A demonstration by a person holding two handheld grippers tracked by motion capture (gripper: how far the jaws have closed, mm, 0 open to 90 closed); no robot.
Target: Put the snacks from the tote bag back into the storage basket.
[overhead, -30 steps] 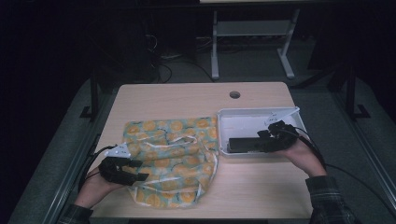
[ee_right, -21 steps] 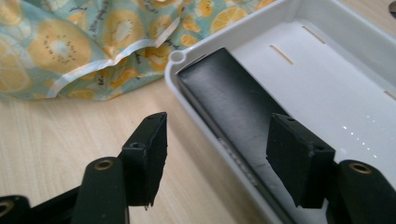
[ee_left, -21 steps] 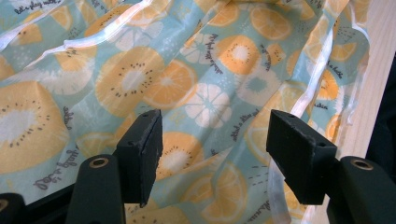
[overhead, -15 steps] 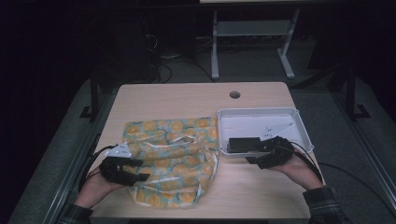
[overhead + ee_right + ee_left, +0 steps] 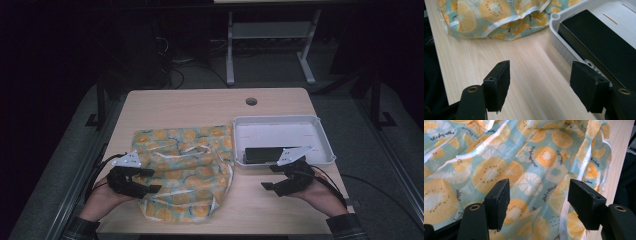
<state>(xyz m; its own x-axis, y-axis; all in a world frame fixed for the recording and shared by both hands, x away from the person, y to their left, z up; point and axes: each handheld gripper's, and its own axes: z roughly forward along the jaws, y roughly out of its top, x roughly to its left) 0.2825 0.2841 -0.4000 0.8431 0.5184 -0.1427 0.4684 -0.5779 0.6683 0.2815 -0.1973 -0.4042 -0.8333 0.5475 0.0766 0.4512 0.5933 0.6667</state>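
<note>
While both forearms come in from the desk's [image 5: 200, 102] near edge, the left hand [image 5: 100, 200] rests at the near left corner of the bag [image 5: 185, 170], a fruit-print cloth bag lying flat left of the tray [image 5: 280, 124]. Its left claw [image 5: 150, 181] points across the bag toward the tray. In the left claw view the jaws of that claw [image 5: 536, 205] stand apart over the printed cloth; they have just been opening, and nothing is pinched between them, though whether the pads brush the fabric below is hard to say.

The right hand [image 5: 320, 192] lies just in front of the tray's near wall, and the right claw [image 5: 267, 184] points from there toward the bag. In the right claw view this claw [image 5: 539, 87] is released too, its jaws just having been opening over bare wood with nothing between them.

A second ago the right claw was up over the tray's near right part, at the box; it has since drawn back and down to the desk in front of the tray. The left hand has stayed put at the bag's corner.

A black box [image 5: 262, 155] lies in the tray along its near wall, at the end closest to the bag; its white lettering shows beside the right claw's outer jaw [image 5: 599, 72]. The bag's pale ribbon edge [image 5: 506, 21] reaches close to the tray's near corner without touching it. A round hole [image 5: 251, 101] sits in the desk beyond the tray. Between bag and tray only bare wood lies before the right claw.
</note>
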